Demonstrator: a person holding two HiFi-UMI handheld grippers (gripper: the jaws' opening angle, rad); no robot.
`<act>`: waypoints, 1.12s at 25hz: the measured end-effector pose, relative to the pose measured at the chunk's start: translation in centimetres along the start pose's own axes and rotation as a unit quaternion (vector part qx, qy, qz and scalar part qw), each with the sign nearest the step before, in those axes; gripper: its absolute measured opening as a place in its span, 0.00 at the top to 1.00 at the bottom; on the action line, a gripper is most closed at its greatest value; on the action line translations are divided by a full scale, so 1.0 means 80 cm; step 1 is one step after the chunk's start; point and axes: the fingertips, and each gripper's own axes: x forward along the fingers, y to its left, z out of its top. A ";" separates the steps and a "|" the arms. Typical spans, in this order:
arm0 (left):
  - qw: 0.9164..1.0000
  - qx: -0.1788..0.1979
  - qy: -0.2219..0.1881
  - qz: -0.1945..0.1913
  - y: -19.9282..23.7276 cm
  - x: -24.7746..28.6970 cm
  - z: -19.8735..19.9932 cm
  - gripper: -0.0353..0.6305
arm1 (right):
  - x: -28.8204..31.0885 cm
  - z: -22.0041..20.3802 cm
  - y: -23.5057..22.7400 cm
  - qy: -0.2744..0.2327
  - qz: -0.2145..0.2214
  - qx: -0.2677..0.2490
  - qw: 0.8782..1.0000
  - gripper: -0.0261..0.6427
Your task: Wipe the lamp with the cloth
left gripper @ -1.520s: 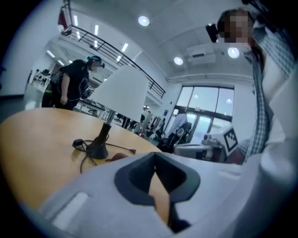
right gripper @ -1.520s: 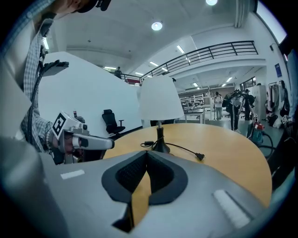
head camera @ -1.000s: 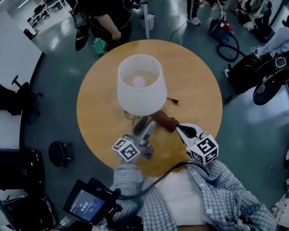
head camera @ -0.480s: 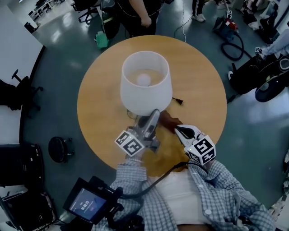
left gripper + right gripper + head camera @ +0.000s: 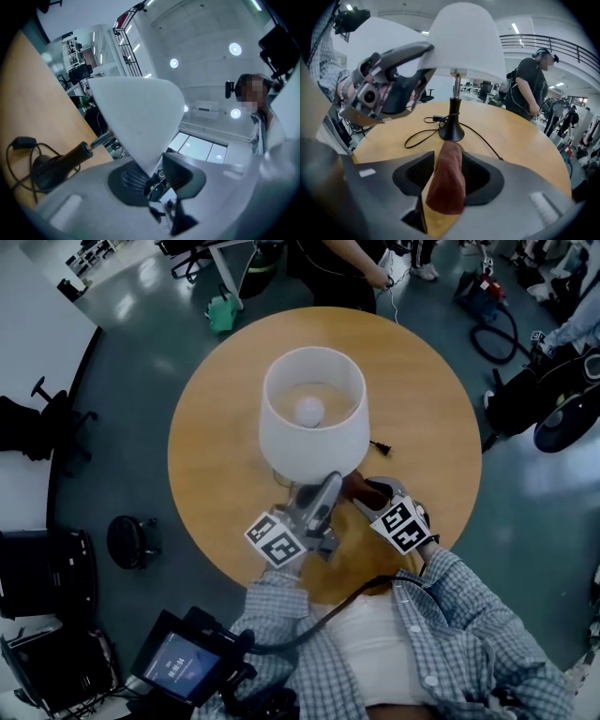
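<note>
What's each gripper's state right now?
Left gripper: just closed further, clamped on shade.
Right gripper: just opened, cloth loose between tongs.

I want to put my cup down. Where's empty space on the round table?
The table is bare left of the lamp, behind it, and right past the plug. It's crowded in front, around the cloth and cord.

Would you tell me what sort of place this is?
Likely a large open office or lab hall: an office chair on a polished floor, a mezzanine railing overhead, and desks further off.
</note>
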 end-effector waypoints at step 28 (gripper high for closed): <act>1.000 0.007 -0.020 0.009 -0.017 -0.034 -0.011 0.81 | -0.226 0.221 -0.076 -0.343 -0.086 0.062 0.933 0.81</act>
